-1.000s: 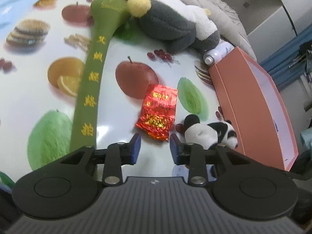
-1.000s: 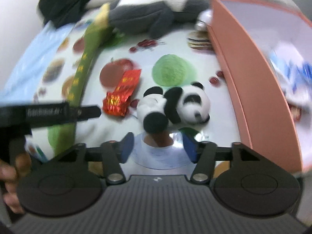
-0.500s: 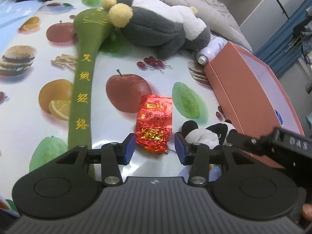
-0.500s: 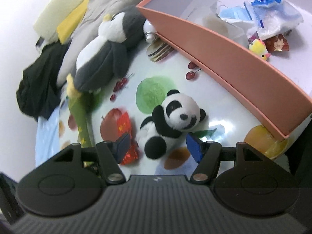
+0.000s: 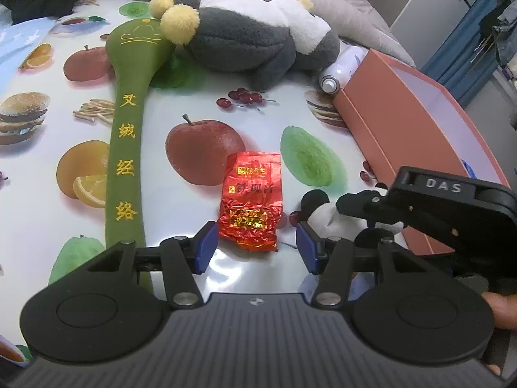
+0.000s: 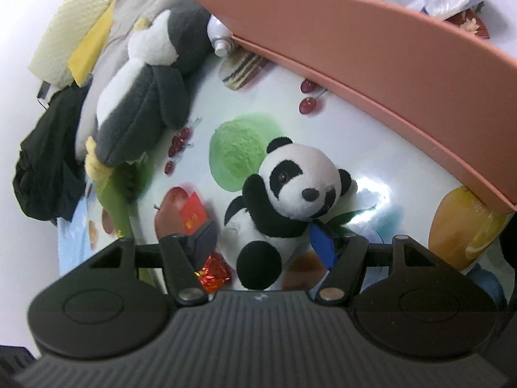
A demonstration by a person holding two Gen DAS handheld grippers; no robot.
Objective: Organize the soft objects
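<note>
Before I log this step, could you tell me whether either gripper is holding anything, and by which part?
Nothing is held. The left gripper, whose jaws have just been opening, hovers over the red foil packet; the right gripper straddles the small panda's lower body without pressing it.

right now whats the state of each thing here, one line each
left gripper: open, jaws just widened, over the red foil packet
right gripper: open, straddling the small panda
small panda: lying on the table, not gripped
red foil packet: flat, crumpled
penguin plush: lying down
orange box: open

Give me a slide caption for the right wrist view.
Open right gripper straddling the small panda plush beside the orange box.
</note>
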